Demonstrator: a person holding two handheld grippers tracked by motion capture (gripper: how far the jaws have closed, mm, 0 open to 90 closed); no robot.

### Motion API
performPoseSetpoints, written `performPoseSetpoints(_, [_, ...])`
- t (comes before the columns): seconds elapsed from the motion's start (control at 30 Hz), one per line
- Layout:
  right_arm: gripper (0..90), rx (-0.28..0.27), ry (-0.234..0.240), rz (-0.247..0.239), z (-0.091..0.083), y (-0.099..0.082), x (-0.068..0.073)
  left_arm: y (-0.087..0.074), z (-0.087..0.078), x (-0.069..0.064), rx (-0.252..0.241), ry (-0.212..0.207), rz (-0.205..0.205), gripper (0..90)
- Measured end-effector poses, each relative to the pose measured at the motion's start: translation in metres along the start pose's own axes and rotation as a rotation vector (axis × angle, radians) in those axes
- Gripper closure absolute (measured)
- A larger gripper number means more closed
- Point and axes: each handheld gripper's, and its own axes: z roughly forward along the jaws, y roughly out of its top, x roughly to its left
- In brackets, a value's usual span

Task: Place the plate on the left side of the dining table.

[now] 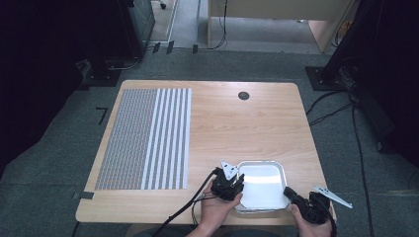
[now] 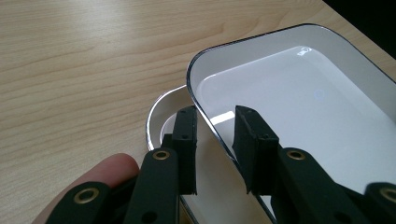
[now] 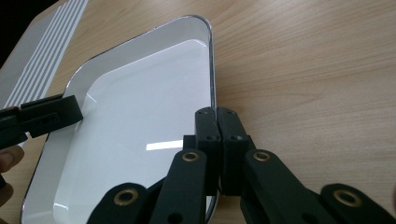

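I hold the white enamel tray [image 1: 262,185] at the wooden table's [image 1: 217,123] near edge: right gripper [image 3: 218,122] clamped on its rim, left gripper [image 2: 212,135] straddling the opposite rim, unclamped.

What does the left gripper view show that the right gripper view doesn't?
Left gripper view: a second, silver-rimmed tray under the white tray, and the left gripper with open jaws straddling the white tray's rim. Right gripper view: the striped mat, and the right gripper shut on the white tray's rim. Both: the white tray on the wooden table.
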Motion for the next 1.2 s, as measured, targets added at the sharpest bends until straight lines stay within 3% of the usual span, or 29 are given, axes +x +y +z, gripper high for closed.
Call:
performPoseSetpoints(0.53, [89.9, -0.005, 0.007, -0.024, -0.003, 0.008, 0.011, 0.009, -0.011, 0.005, -0.017, 0.008, 0.002, 71.7])
performPoseSetpoints(0.93, [89.9, 0.005, 0.009, -0.046, 0.005, 0.012, 0.034, 0.016, -0.024, 0.021, -0.034, 0.039, 0.007, 73.8])
performPoseSetpoints(1.2, [89.9, 0.012, 0.022, -0.065, 0.015, 0.016, 0.055, 0.02, -0.037, 0.039, -0.051, 0.064, -0.003, 74.5])
